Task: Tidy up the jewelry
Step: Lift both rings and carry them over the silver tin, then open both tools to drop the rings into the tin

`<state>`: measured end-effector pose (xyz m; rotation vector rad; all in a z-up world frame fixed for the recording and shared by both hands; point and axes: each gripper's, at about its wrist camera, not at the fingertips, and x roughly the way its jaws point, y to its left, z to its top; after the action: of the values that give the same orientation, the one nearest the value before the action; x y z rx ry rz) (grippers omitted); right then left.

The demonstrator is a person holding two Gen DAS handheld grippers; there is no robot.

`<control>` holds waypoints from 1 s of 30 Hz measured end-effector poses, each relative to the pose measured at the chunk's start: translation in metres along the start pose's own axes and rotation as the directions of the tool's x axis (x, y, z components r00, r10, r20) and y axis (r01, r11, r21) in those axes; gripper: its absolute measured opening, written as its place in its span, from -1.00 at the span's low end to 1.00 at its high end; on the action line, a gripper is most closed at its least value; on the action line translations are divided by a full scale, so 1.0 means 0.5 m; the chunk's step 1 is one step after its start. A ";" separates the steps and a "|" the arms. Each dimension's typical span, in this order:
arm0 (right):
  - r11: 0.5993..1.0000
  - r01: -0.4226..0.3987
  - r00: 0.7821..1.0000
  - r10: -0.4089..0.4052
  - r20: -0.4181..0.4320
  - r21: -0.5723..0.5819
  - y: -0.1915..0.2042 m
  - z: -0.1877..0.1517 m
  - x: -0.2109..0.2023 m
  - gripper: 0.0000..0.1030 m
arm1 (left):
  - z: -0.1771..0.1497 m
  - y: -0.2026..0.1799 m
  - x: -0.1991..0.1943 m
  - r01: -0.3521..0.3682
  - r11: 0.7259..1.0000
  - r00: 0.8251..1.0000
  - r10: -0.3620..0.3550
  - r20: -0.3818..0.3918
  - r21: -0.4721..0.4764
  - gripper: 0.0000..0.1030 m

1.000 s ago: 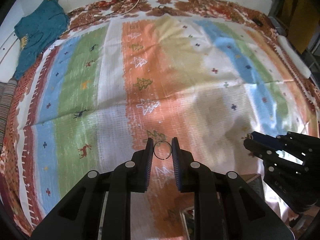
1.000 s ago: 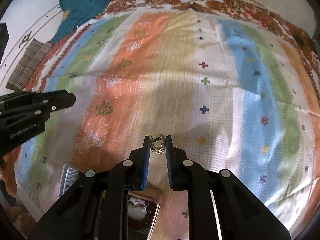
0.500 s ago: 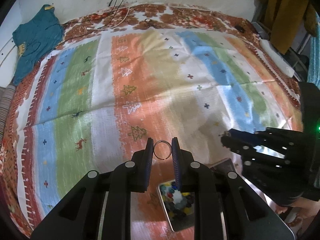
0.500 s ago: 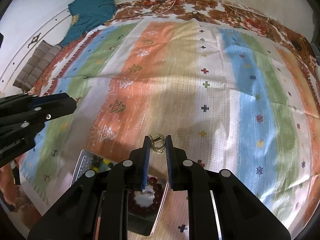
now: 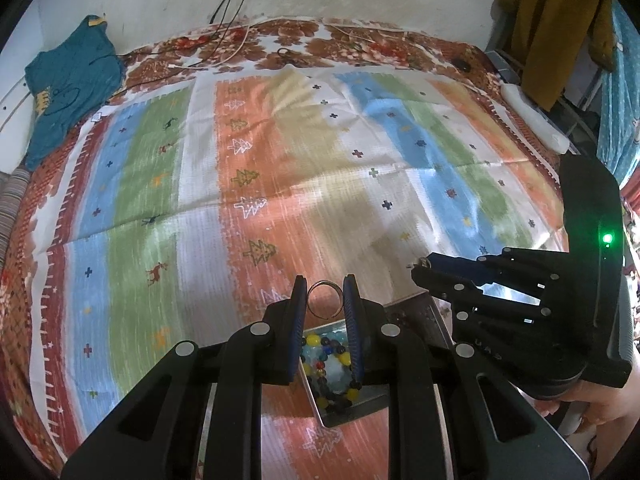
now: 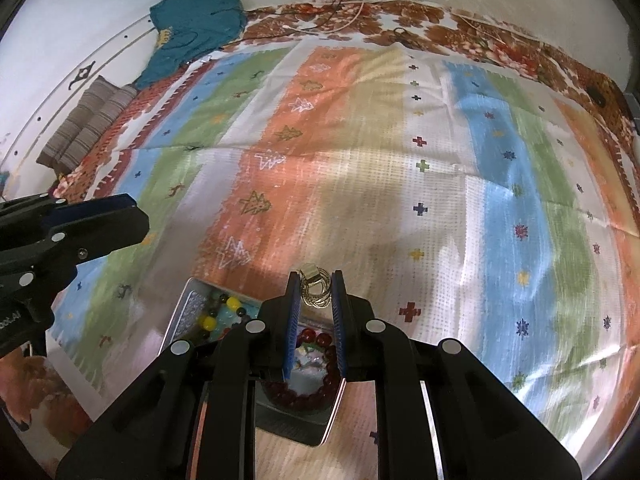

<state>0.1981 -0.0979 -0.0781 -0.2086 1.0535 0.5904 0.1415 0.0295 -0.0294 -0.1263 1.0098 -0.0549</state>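
Note:
My left gripper (image 5: 325,298) is shut on a thin silver ring (image 5: 325,299), held above a metal tray (image 5: 344,414) that holds a multicoloured bead bracelet (image 5: 328,364). My right gripper (image 6: 315,292) is shut on a gold ring cluster (image 6: 316,289), held above a metal tray (image 6: 320,430) with a dark red bead bracelet (image 6: 310,394). The left tray with coloured beads (image 6: 218,314) shows to its left. The right gripper also shows in the left wrist view (image 5: 420,270), the left gripper in the right wrist view (image 6: 132,216).
A striped colourful cloth (image 5: 280,184) covers the bed. A teal garment (image 5: 68,84) lies at the far left corner, cables (image 5: 224,52) at the back edge. A mustard garment (image 5: 556,20) hangs at the right. A striped cushion (image 6: 88,120) lies by the wall.
Both grippers have pulled back and up with their rings still held. The two trays with bead bracelets have come into view beneath them.

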 end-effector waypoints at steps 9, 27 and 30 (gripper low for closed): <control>1.000 -0.001 1.000 0.002 0.021 -0.017 0.019 -0.028 -0.033 -0.68 | -0.025 -0.019 -0.020 -0.012 1.000 1.000 0.011 0.018 0.026 -0.65; 0.998 0.005 1.000 -0.003 0.029 -0.064 0.043 -0.069 -0.059 -0.16 | -0.061 -0.029 -0.048 0.005 1.000 0.999 -0.005 0.032 -0.005 -0.61; 0.999 0.010 0.999 -0.009 0.033 -0.053 0.036 -0.075 -0.067 -0.16 | -0.066 -0.024 -0.050 0.004 1.000 1.000 -0.004 0.029 -0.015 -0.52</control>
<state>0.1480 -0.1112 -0.0655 -0.2495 1.0057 0.6116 0.1002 0.0175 -0.0240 -0.1425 0.9813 -0.0488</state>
